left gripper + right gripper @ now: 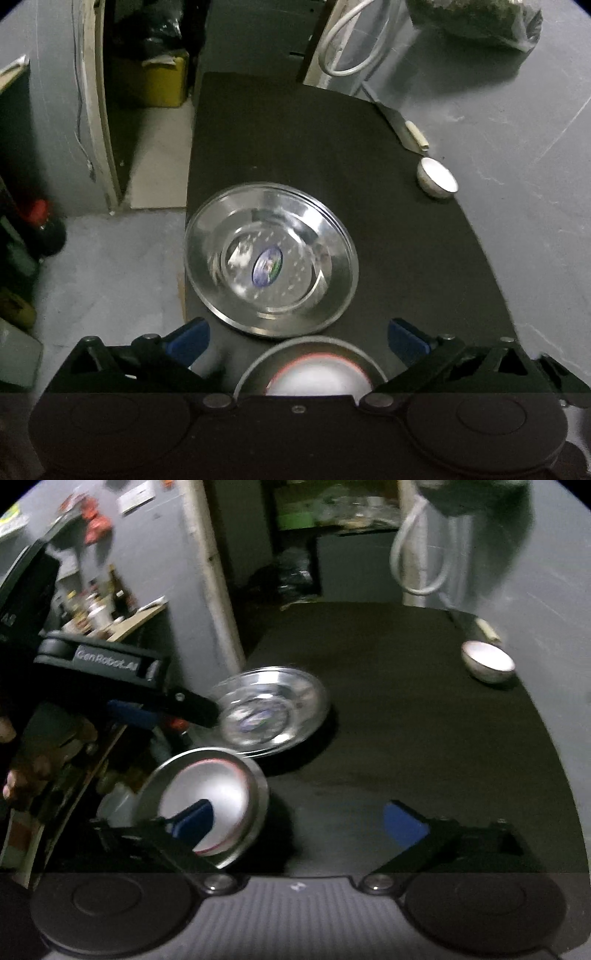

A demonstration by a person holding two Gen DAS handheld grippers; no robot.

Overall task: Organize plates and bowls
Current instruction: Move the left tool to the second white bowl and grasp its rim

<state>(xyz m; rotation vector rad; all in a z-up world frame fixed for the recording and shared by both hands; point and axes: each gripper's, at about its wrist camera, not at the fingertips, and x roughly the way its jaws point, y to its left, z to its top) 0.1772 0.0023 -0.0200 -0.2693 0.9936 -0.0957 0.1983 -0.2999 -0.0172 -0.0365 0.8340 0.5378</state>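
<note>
The bowl (310,373) with the red-ringed rim sits on the table (406,240) just below and between your left fingers (188,339), touching neither, with the plate (271,258) directly ahead of the fingertips and almost rim to rim with it. Both of your tools are released: the left gripper (299,338) stands spread wide with nothing between its fingers, and the right gripper (299,823) is equally wide, its left finger (194,821) lying across the bowl in view but, as far as the blur lets you judge, not gripping it. A small bowl (437,179) rests well beyond your right-hand finger near the table's far edge, beside a scraper (400,127). The step now looks like choosing the next piece to gather, probably that small bowl. If so, carry the right gripper out to it, bring one finger inside the rim and one outside, and clench only once both are square to the wall, because thin steel skates on this table. Keep the left gripper clear of the plate so you do not nudge it.
</note>
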